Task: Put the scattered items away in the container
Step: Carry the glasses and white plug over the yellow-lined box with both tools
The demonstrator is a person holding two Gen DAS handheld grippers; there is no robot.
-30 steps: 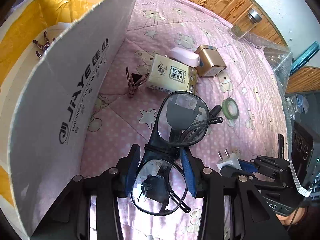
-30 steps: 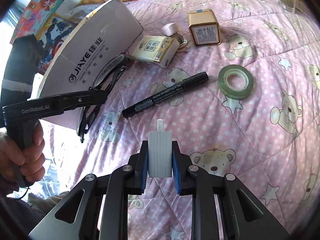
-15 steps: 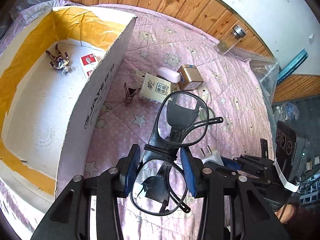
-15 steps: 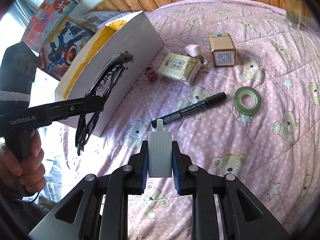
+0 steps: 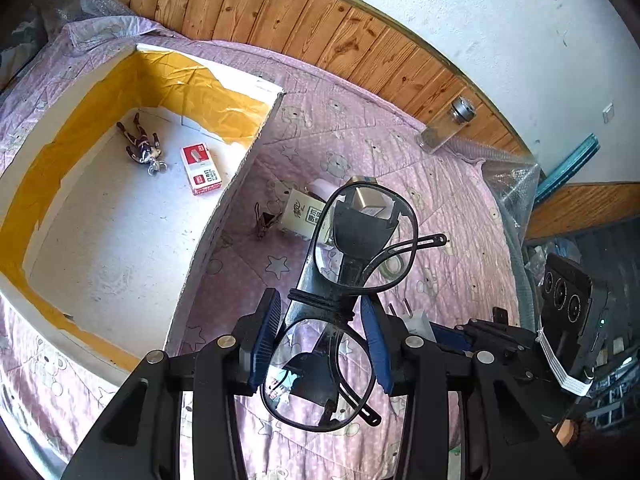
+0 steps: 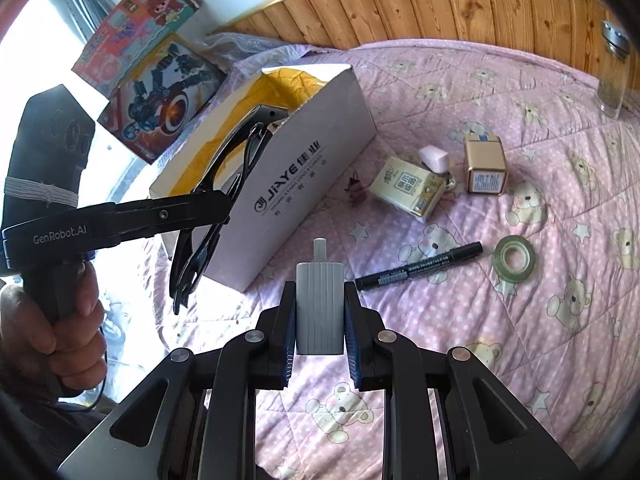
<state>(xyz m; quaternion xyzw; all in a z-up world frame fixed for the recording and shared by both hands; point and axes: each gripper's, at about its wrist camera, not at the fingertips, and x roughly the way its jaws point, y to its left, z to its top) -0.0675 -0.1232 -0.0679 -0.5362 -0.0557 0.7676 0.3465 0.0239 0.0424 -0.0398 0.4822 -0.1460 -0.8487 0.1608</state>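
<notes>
Item: your left gripper [image 5: 320, 344] clamped the glasses [image 5: 344, 312] by the bridge, box [image 5: 224, 208] at ten o'clock, right gripper [image 6: 320, 320] pinching the plug [image 6: 319, 304]; the glasses risked pivoting loose.

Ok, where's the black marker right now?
The black marker lies on the pink quilt in the right wrist view, right of centre, between the green tape roll and the grey plug held in the right gripper.
</notes>
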